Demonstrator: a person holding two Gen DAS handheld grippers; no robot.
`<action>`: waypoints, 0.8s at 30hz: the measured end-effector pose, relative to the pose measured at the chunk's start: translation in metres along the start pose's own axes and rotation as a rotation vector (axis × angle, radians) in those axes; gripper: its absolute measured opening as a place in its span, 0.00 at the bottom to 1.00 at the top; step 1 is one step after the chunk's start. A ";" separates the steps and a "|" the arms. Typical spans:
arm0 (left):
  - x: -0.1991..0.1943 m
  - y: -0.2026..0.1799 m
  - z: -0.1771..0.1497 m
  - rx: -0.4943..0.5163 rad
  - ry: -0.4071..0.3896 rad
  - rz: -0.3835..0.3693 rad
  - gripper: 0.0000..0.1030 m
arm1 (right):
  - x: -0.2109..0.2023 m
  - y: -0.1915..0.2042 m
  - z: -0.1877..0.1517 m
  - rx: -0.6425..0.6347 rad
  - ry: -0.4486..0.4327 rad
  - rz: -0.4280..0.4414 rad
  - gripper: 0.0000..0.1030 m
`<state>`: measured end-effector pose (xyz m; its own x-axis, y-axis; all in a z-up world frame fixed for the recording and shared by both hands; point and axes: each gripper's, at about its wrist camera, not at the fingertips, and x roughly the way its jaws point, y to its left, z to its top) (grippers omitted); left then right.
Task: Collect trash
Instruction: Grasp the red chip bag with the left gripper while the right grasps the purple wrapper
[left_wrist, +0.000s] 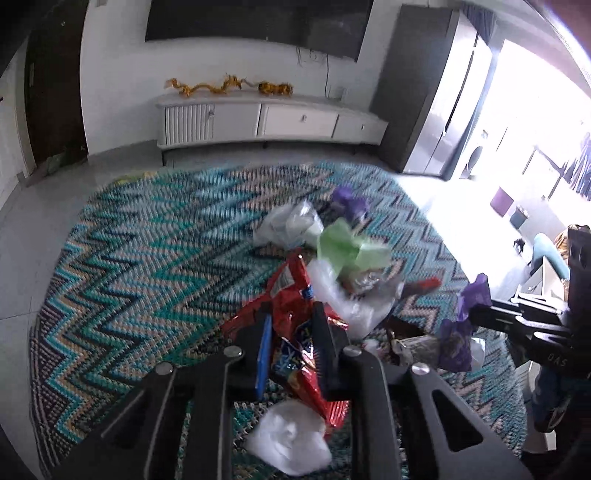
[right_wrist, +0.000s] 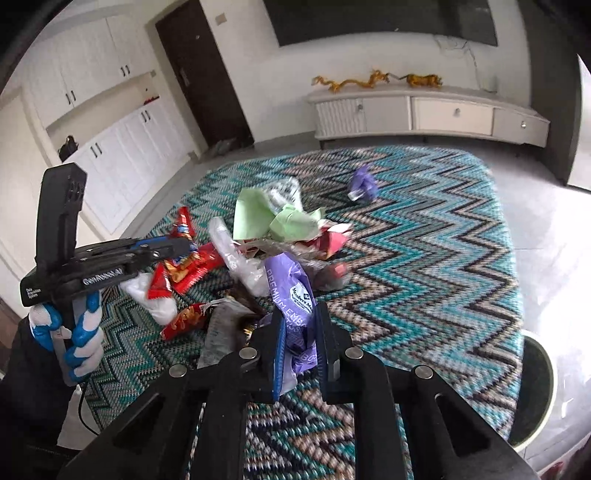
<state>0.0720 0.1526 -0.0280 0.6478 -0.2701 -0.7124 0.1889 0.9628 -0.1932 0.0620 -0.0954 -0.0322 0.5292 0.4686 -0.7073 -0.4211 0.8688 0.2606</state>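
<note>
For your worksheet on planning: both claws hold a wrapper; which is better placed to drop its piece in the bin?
Right claw, probably: its purple plastic wrapper hangs nearest the dark round bin.

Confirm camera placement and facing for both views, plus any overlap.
Left wrist: sits on the left gripper, looking along its fingers across the zigzag rug to the white cabinet; fingers pinch a red snack bag; the right gripper shows at right.
Right wrist: sits on the right gripper, same heading; fingers clamp a purple wrapper; the gloved left hand and its gripper show at left.
Shared: rug, cabinet, green paper, trash pile.
</note>
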 end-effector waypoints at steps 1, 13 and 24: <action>-0.005 -0.001 0.001 -0.002 -0.013 -0.001 0.18 | -0.009 -0.002 -0.002 0.008 -0.016 -0.002 0.14; -0.066 -0.016 0.004 -0.069 -0.115 -0.112 0.18 | -0.071 0.003 -0.021 0.003 -0.113 -0.016 0.14; -0.057 -0.031 -0.028 -0.115 -0.154 -0.211 0.18 | -0.098 0.004 -0.039 0.003 -0.127 -0.083 0.14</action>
<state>0.0087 0.1380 -0.0008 0.7094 -0.4541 -0.5390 0.2518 0.8776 -0.4080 -0.0202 -0.1442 0.0129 0.6507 0.4118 -0.6380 -0.3699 0.9057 0.2073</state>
